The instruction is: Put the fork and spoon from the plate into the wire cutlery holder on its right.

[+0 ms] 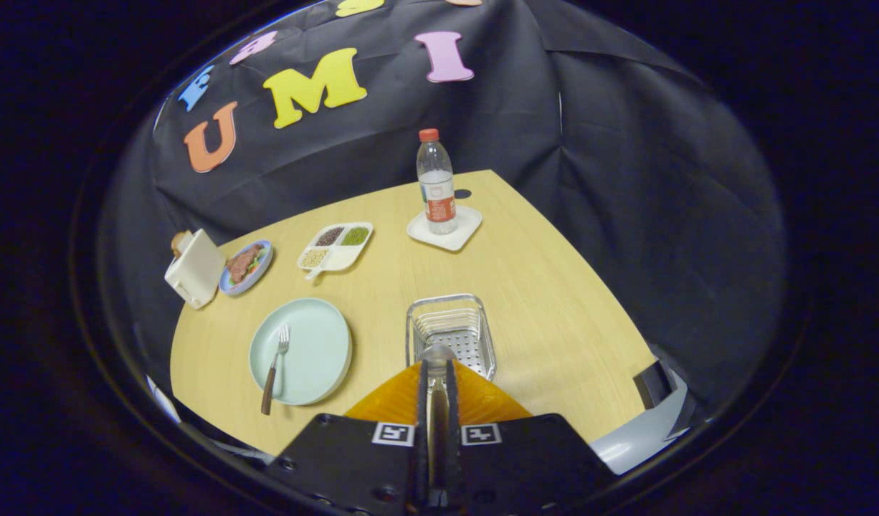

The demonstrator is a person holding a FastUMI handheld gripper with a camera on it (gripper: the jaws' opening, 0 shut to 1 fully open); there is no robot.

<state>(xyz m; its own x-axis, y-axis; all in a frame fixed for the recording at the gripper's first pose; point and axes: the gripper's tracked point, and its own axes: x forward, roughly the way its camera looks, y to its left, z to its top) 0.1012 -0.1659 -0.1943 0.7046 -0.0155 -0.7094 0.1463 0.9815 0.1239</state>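
The hand-held gripper (437, 369), bottom centre, is clenched on the spoon (437, 358), both fingers pressing its handle; the polished bowl points ahead over the near rim of the wire cutlery holder (450, 333), apparently positioned for release into it. The fork (274, 367), metal tines with a brown handle, lies on the pale green plate (301, 351), lower left, on the table (525, 287).
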